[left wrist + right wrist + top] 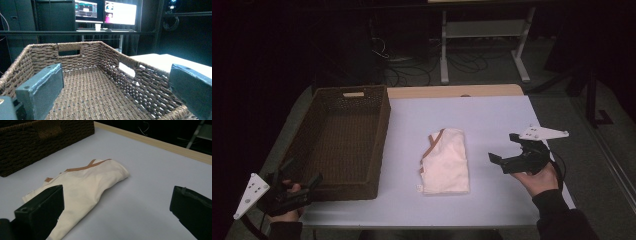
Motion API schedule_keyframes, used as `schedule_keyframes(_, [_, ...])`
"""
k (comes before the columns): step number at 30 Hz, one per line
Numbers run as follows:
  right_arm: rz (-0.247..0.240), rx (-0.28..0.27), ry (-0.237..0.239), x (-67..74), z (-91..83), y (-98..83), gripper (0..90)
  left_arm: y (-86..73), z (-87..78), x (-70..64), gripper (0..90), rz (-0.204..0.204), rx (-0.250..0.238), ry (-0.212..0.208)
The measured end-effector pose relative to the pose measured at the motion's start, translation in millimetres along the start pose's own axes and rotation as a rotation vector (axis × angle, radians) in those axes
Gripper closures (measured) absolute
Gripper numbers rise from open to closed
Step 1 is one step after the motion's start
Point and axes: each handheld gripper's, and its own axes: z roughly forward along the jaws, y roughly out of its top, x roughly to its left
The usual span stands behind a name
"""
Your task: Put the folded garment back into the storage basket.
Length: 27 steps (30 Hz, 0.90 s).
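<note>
A folded cream garment (445,162) with a brown-trimmed neckline lies in the middle of the white table (492,115); it is also seen close up (82,187) in the right gripper view. A dark woven basket (339,140) stands at the table's left, its inside empty (95,95). My left gripper (303,180) is open at the basket's near left corner, jaws pointing over its rim. My right gripper (503,148) is open, held above the table just right of the garment, pointing toward it, with nothing between its jaws.
The table's wooden far edge (452,91) shows behind the basket. Beyond it stand a metal shelf frame (484,40) and floor cables (412,70). Monitors (105,11) glow in the dark background of the left gripper view.
</note>
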Motion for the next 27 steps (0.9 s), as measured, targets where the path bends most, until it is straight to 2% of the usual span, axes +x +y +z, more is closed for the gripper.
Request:
schedule_keyframes(14, [-0.008, 0.04, 0.037, 2.1, 15.3, 14.9, 0.0, 0.0, -0.2, 0.1, 0.0, -0.001, 0.0, -0.001])
schedule_keyframes(27, [-0.004, 0.085, 0.063, 4.6, 35.8, 17.0, 0.0, -0.1, -0.2, 0.2, 0.0, -0.001, -0.001, -0.002])
